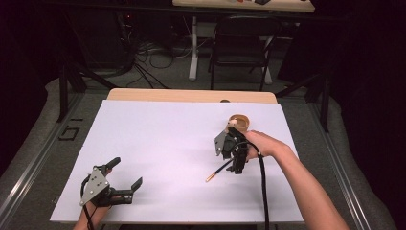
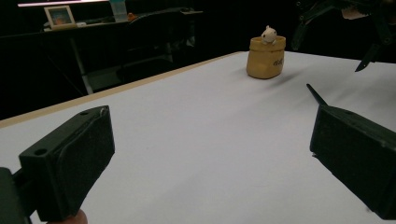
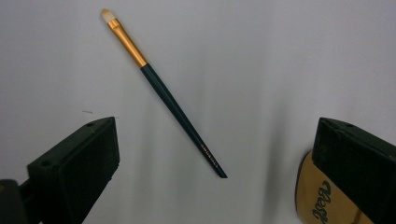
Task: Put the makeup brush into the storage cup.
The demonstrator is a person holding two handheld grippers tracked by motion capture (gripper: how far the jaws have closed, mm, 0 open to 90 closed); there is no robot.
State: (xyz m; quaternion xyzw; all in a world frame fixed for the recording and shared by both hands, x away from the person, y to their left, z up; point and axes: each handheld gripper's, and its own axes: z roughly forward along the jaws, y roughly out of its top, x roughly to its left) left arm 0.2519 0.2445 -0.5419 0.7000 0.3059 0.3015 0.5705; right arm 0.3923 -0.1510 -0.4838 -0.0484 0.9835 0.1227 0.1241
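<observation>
Dark-handled makeup brush (image 3: 161, 88) with gold ferrule lies flat on white table sheet (image 1: 163, 143), pale bristle tip pointing away from right gripper (image 1: 235, 152). In high view, handle end hidden under that gripper; only tip half visible (image 1: 218, 171). Right gripper hovers above brush, jaws spread wide, touching nothing. Tan pot (image 2: 266, 57) with small white figure (image 2: 268, 33) just beyond; cut off at frame edge in right gripper view, lettering partly unreadable. Left gripper (image 1: 122, 184) well apart at near left corner, jaws spread, empty.

Slim dark-green makeup brush with gold ferrule and pale tip (image 3: 161, 88), lying flat on white table, near squat tan pot (image 1: 239, 123)
</observation>
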